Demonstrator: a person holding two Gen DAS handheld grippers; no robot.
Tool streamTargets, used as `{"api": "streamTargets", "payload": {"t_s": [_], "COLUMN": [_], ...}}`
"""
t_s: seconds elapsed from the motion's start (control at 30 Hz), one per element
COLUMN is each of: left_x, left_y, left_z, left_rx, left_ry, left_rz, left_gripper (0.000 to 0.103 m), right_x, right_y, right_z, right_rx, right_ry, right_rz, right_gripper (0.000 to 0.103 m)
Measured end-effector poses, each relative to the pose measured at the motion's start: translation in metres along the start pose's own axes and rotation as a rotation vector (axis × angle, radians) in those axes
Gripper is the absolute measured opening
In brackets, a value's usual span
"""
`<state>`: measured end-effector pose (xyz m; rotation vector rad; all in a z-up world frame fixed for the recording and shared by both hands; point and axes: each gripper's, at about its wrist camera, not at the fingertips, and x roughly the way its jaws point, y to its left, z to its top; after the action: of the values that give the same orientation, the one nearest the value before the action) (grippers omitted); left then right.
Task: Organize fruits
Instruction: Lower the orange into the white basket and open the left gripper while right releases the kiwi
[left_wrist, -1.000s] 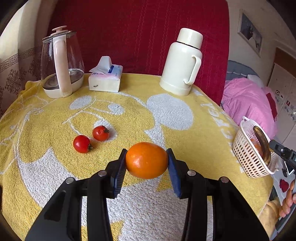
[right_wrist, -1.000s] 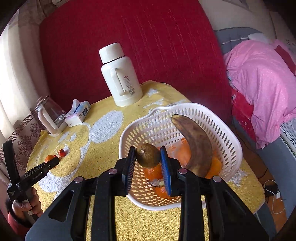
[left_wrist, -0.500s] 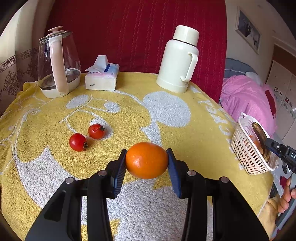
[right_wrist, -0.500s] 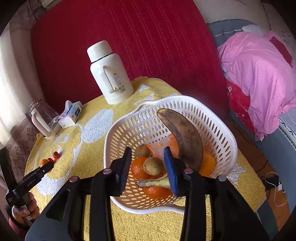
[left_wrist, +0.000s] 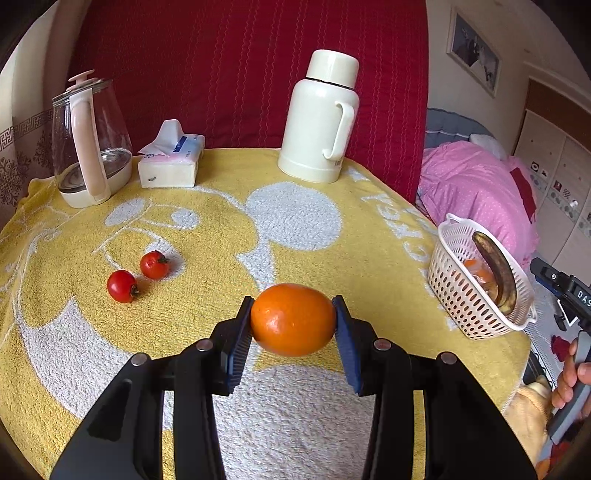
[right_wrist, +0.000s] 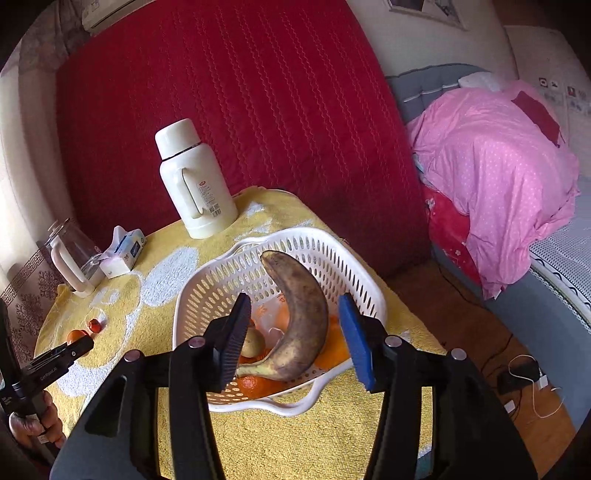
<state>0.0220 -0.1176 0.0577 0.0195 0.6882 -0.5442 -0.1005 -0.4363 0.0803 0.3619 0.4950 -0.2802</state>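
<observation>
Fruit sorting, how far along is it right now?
Done: the basket holds a banana, oranges and a kiwi; the right tongs have just been opening, nothing between them. In hand: the left tongs grip an orange. Left: two tomatoes on the cloth.

Orange fruit (left_wrist: 293, 319), white perforated basket (left_wrist: 466, 314)

Towel (left_wrist: 369, 258) bare toward basket (left_wrist: 454, 302); banana (right_wrist: 299, 317) crowds basket.

A home bedroom is being shown: a bed (right_wrist: 546, 266) is being covered by a pink quilt (right_wrist: 495, 177), a towel-draped table (left_wrist: 332, 229) is bearing a thermos (left_wrist: 323, 118), kettle (left_wrist: 88, 136) and tissues (left_wrist: 171, 160).
</observation>
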Motion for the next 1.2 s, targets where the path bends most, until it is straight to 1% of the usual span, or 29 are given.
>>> {"api": "streamTargets", "payload": {"t_s": [0.1,0.23,0.33,0.4,0.47,0.6,0.73,0.83,1.03,1.2], "left_x": [0.0,0.002,0.005,0.008,0.011,0.019,0.029,0.035,0.051,0.06], "left_y": [-0.017,-0.044,-0.062,-0.073,-0.085,-0.112,-0.134,-0.147,-0.165,-0.172], "left_z": [0.003,0.009,0.015,0.02,0.024,0.032,0.039,0.041,0.043,0.041], "left_rx": [0.019,0.073,0.093,0.098,0.11,0.157,0.194,0.209,0.242,0.248], "left_ry": [0.007,0.005,0.013,0.022,0.025,0.016,0.018,0.013,0.014,0.029], "left_rz": [-0.018,-0.029,-0.062,-0.086,-0.102,-0.12,-0.144,-0.166,-0.205,-0.213], "left_gripper": [0.043,0.043,0.043,0.043,0.043,0.043,0.043,0.043,0.043,0.043], "right_x": [-0.001,-0.002,-0.003,-0.004,-0.004,-0.004,-0.003,-0.005,-0.004,0.0], "right_y": [-0.009,-0.018,-0.022,-0.024,-0.025,-0.027,-0.036,-0.042,-0.046,-0.043], "right_z": [0.0,0.0,0.002,0.003,0.005,0.006,0.005,0.005,0.003,0.0], "right_rx": [0.015,0.022,0.019,0.02,0.017,0.008,0.031,0.054,0.071,0.064], "right_ry": [-0.008,-0.023,-0.037,-0.049,-0.063,-0.085,-0.082,-0.089,-0.082,-0.069], "right_rz": [0.008,0.017,0.022,0.026,0.026,0.023,0.039,0.038,0.05,0.06], "right_gripper": [0.052,0.052,0.052,0.053,0.057,0.057,0.058,0.063,0.063,0.063]}}
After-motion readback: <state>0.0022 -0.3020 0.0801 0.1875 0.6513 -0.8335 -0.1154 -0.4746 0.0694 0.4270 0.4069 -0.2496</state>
